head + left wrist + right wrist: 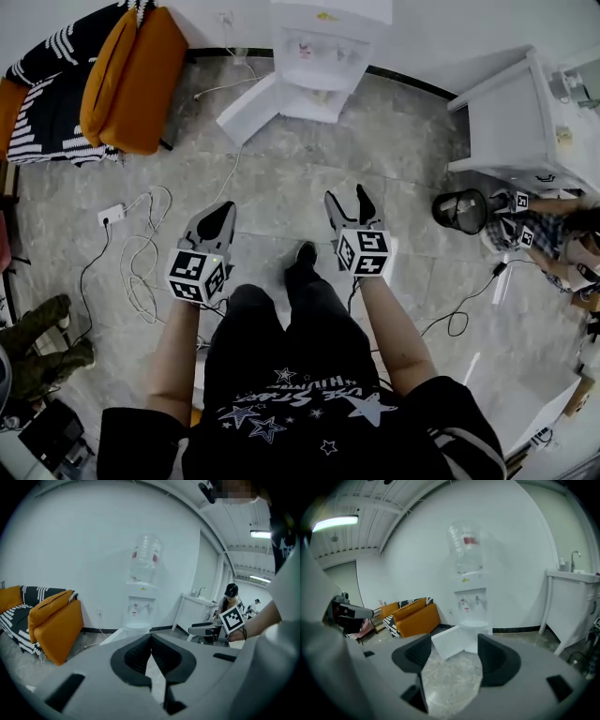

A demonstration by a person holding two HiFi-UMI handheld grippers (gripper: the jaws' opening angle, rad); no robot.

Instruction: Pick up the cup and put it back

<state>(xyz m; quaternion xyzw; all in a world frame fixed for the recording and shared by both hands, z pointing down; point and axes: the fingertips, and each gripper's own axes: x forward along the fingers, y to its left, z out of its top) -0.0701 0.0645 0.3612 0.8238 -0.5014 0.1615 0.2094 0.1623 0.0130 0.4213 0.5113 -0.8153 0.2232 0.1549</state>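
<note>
I cannot make out a cup in any view. A white water dispenser (319,47) with a clear bottle on top (145,557) stands against the far wall, also ahead in the right gripper view (469,606). My left gripper (217,217) hangs over the grey floor with its dark pads touching and nothing between them (151,641). My right gripper (347,204) is beside it at the same height, with its jaws wide apart and empty (453,653). Both point toward the dispenser, well short of it.
An orange-cushioned sofa (127,80) with a striped throw is at the left. White cables and a power strip (112,214) lie on the floor. A white sink cabinet (520,122) stands at the right, with another person (553,234) beside it. The dispenser's white door panel (248,108) juts out.
</note>
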